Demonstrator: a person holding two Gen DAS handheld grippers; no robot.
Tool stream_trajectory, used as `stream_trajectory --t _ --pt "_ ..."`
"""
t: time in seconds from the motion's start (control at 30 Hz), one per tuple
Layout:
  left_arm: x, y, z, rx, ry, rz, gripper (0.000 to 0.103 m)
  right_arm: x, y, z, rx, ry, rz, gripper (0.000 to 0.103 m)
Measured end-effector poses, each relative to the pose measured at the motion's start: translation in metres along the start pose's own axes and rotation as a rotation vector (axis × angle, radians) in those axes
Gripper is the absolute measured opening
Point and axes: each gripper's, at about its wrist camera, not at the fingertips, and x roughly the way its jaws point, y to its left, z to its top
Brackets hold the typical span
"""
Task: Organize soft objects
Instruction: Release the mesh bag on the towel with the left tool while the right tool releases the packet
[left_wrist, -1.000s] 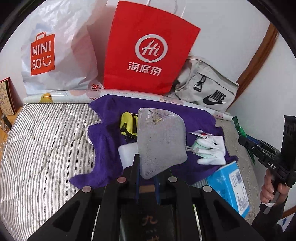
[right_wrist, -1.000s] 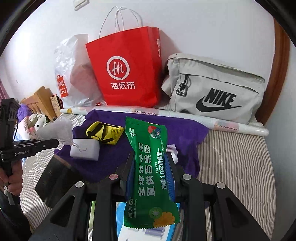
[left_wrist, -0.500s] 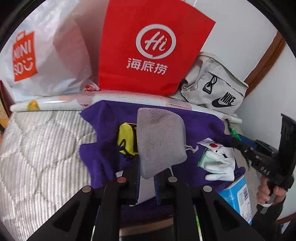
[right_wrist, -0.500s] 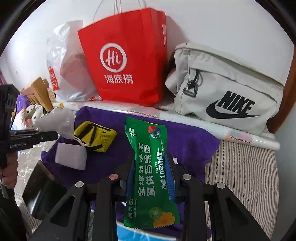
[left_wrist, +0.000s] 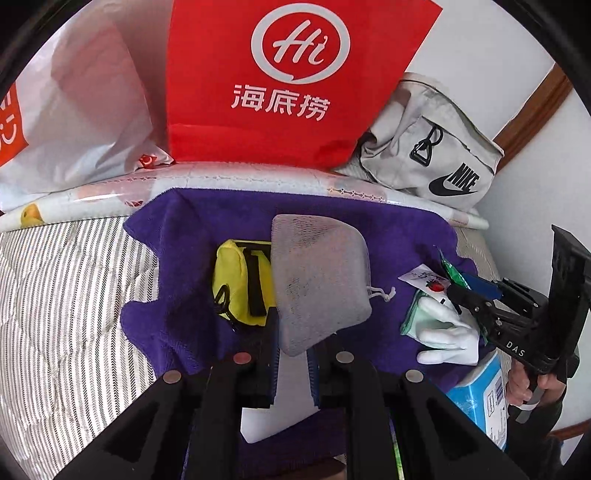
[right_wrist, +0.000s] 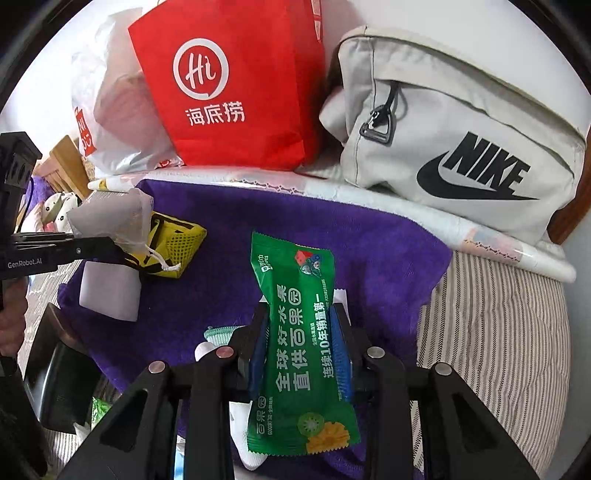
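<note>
My left gripper (left_wrist: 293, 354) is shut on a grey mesh drawstring pouch (left_wrist: 317, 280) and holds it above a purple towel (left_wrist: 192, 258) on the bed. It also shows in the right wrist view (right_wrist: 118, 221). My right gripper (right_wrist: 301, 332) is shut on a green snack packet (right_wrist: 299, 339), held over the same towel (right_wrist: 369, 251). A yellow mesh pouch (left_wrist: 240, 280) and a white pad (right_wrist: 109, 291) lie on the towel. A white glove (left_wrist: 447, 332) lies at the towel's right edge, under the right gripper.
A red paper bag (left_wrist: 291, 81), a white plastic bag (left_wrist: 74, 110) and a grey Nike bag (right_wrist: 461, 147) stand along the wall behind a rolled printed sheet (left_wrist: 258, 181). A blue box (left_wrist: 480, 391) sits at the right. The striped mattress (left_wrist: 66, 314) extends left.
Both grippers have moved forward toward the bags at the wall, each keeping its object. The towel and bags now look closer.
</note>
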Motion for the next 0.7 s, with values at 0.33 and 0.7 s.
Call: stream_trajectory --t 0.33,0.7 --pt "-0.009 -0.009 -0.002 0.032 -0.025 0.037 0.057 -0.021 0.008 0.001 -0.015 -0.041 0.007 0.062" --pt "-0.061 -0.015 -0.030 0.051 -0.084 0.085 0.057 -0.074 0.023 -0.026 0.011 -0.094 -0.021 0.062"
